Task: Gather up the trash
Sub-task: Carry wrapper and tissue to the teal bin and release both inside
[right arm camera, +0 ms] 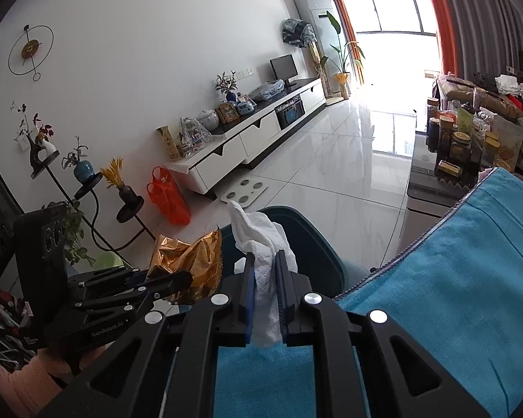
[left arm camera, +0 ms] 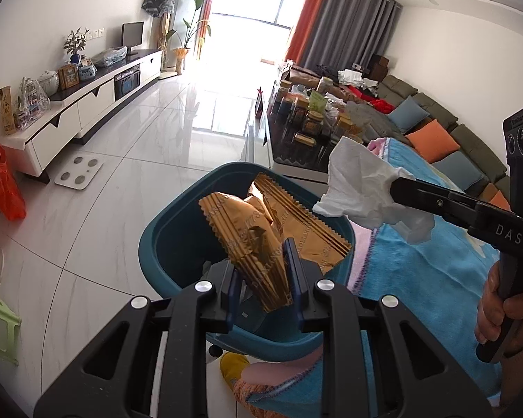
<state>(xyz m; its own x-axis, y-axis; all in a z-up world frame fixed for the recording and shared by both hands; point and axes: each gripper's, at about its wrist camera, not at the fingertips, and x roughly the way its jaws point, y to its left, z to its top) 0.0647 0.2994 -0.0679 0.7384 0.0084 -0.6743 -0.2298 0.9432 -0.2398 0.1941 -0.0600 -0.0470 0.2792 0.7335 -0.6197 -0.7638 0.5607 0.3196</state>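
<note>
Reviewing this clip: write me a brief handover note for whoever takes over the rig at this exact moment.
Left gripper: shut on a crumpled gold wrapper, held over the open teal bin.
Right gripper: shut on a white tissue, near the bin's rim, beside the blue blanket.
Done: both pieces of trash are picked up and brought to the bin.
Left: neither is released yet. Open the left gripper to drop the wrapper in, bring the tissue fully over the bin and drop it. What already lies inside the bin is hidden by the wrapper.
</note>
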